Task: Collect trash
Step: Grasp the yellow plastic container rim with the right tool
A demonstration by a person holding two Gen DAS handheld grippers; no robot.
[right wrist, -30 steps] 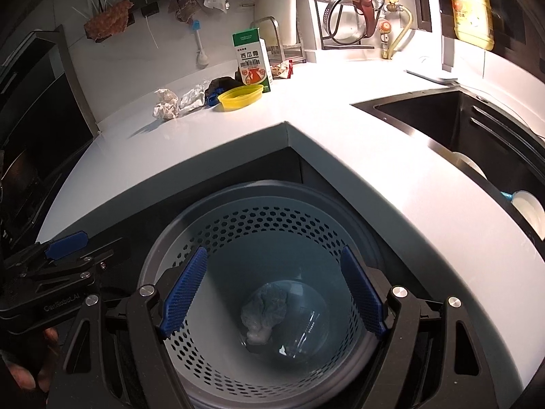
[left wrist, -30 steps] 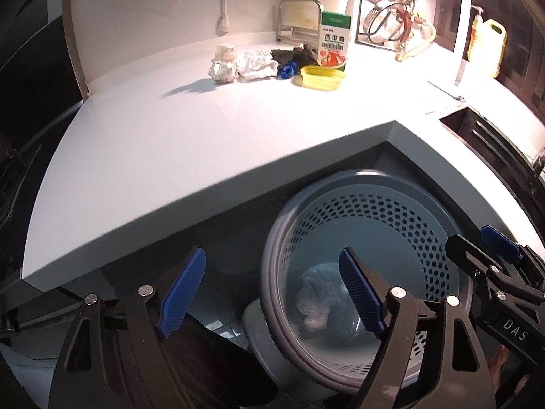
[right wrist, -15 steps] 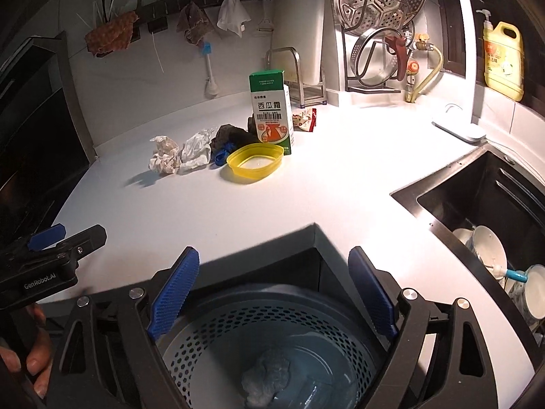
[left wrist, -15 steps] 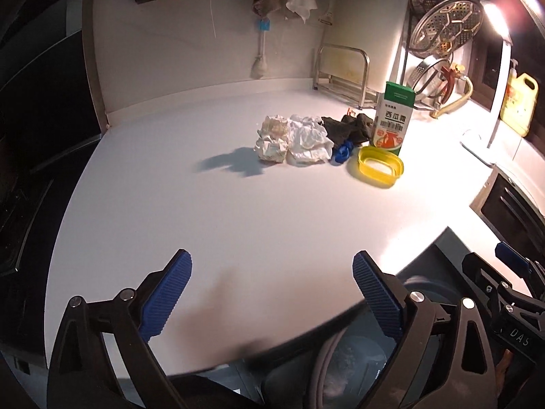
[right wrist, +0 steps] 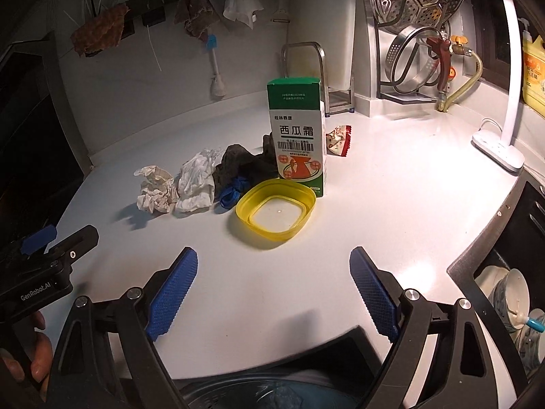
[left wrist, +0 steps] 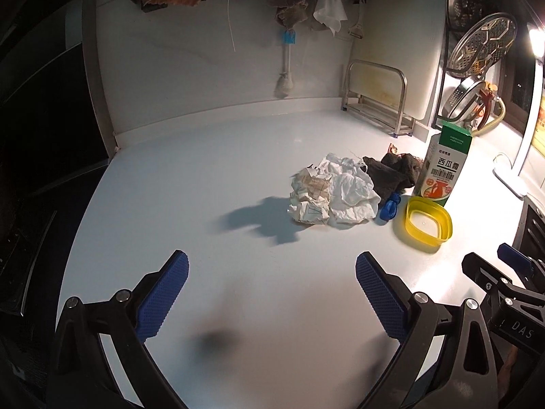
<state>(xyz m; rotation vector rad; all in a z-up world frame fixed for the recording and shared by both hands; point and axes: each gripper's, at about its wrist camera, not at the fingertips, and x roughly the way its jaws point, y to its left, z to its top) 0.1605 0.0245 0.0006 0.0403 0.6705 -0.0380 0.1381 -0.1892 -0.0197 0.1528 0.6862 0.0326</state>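
With both sets of jaws wide and empty, the left gripper point(left wrist: 270, 291) and right gripper point(right wrist: 274, 288) face the white surface point(left wrist: 211, 156), so the next move, I judge, is a reach to the crumpled white paper wads point(left wrist: 332, 191) left of the tall green-and-white carton point(right wrist: 299, 136).

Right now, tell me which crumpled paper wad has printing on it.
The outer wad, farthest from the green carton: brownish printed lines show on it. The wad beside it is plain white.

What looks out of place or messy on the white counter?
A small heap of litter sits mid-counter: a crumpled printed paper ball, a crumpled white tissue, a dark crumpled lump and a small blue scrap, beside the upright green-and-white carton. Nothing looks spilled.
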